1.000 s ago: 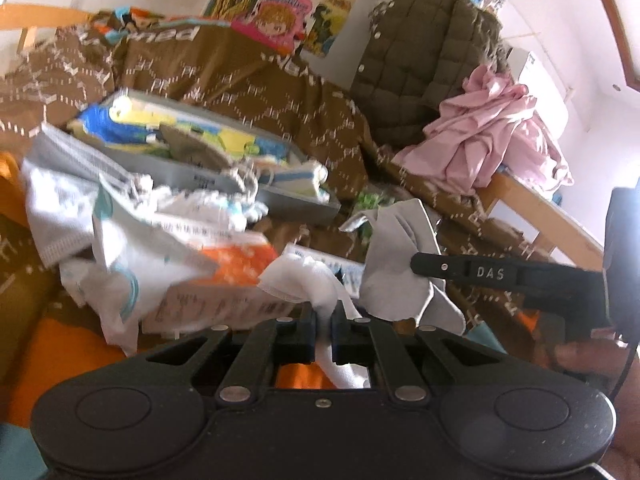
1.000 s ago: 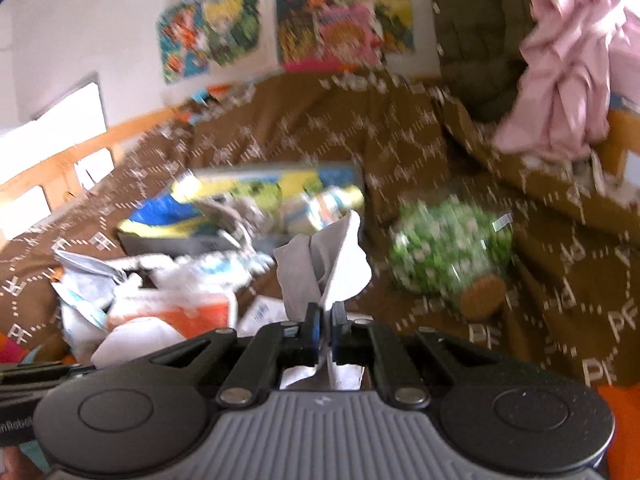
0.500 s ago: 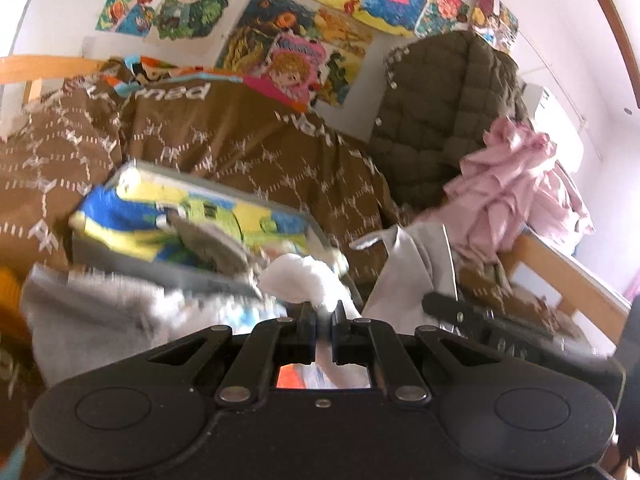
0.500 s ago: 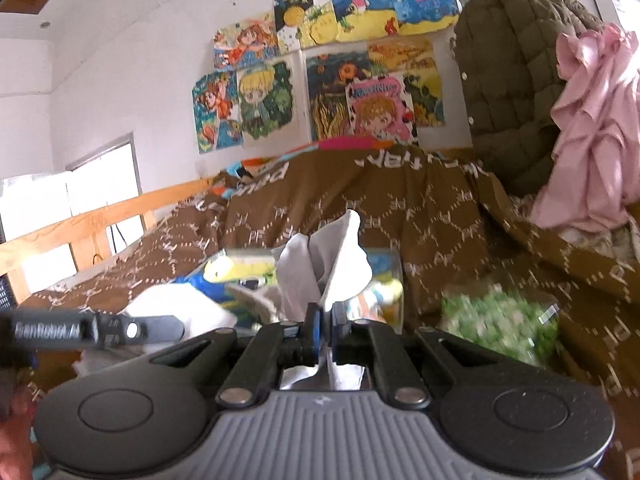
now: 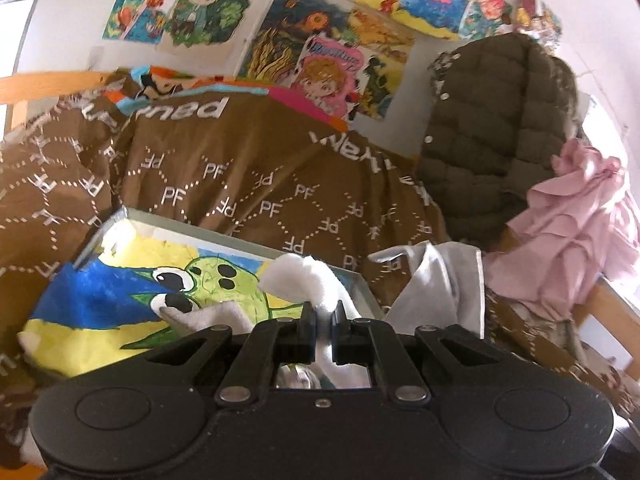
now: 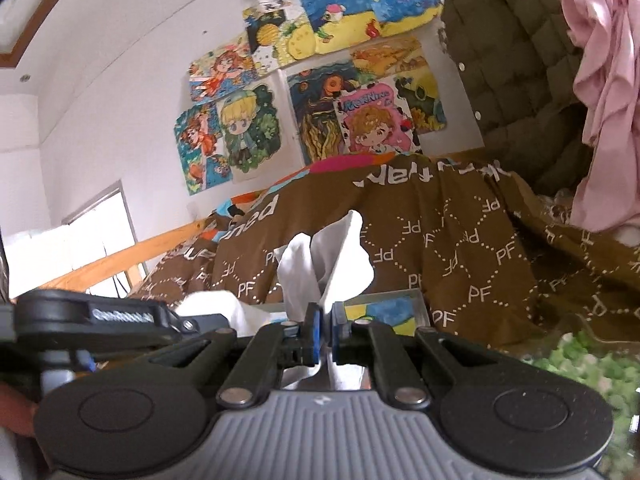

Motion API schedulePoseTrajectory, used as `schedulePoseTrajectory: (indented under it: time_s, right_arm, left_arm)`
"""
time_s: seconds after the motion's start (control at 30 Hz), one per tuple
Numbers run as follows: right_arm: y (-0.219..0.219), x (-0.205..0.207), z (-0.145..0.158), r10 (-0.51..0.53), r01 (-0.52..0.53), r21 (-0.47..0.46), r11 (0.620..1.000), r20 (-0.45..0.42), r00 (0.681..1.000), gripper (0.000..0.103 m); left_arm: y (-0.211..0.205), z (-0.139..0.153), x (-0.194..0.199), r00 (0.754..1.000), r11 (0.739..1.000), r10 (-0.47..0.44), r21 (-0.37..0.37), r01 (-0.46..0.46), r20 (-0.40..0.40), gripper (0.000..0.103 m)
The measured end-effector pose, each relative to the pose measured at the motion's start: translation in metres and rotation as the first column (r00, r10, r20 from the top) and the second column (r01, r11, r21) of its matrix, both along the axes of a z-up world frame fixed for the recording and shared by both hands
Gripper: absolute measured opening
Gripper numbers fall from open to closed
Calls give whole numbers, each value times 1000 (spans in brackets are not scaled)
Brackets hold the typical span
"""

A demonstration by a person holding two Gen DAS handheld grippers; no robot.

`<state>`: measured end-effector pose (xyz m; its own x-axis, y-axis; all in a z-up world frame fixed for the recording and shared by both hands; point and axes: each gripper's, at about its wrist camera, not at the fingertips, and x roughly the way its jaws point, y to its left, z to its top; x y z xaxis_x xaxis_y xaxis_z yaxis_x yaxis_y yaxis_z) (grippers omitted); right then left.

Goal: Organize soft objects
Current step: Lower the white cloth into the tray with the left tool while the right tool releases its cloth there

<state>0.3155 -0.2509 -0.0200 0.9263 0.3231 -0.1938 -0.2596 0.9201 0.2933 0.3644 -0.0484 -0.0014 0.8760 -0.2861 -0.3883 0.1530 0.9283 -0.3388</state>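
My left gripper (image 5: pixel 323 312) is shut on a white cloth (image 5: pixel 304 276) that bulges up over its fingers. It hangs above a grey box (image 5: pixel 224 236) lined with a blue, yellow and green cartoon cloth (image 5: pixel 120 300). A grey-white cloth (image 5: pixel 440 276) shows just to the right, held by the other gripper. In the right wrist view my right gripper (image 6: pixel 326 320) is shut on that grey-white cloth (image 6: pixel 332 256), which stands up in folds. The left gripper's black arm (image 6: pixel 100 316) crosses the lower left, with the white cloth (image 6: pixel 216 304) beside it.
A brown patterned duvet (image 5: pixel 240 176) covers the bed behind the box. An olive quilted jacket (image 5: pixel 492 128) and a pink garment (image 5: pixel 572 232) hang at the right over a wooden rail. A green-and-white soft bundle (image 6: pixel 592 368) lies at the right. Posters fill the wall.
Both grippers have lifted and moved toward the grey box, still holding their cloths. The pile of clothes in front has dropped out of view and the wall posters have come in.
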Motion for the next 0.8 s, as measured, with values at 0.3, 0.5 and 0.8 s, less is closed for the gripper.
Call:
schedulePoseTrajectory:
  time_s: [0.3,0.5,0.8]
  right_arm:
    - [-9,38,-21,-18,20,25,999,-97,995,6]
    - [-6,47,-32,-13,14,7,1000,-156,988,6]
    - [3,51,-37,-16,6,-45,999,-223,975,12]
  left_arm:
    - [-7,-36,48,995,1000,27,7,-27,-99,6]
    - [-10,-52,56,989,999,38,44,-32,-145,6]
    - [-14,-58,59,981,993,43,113,-22,-189,7]
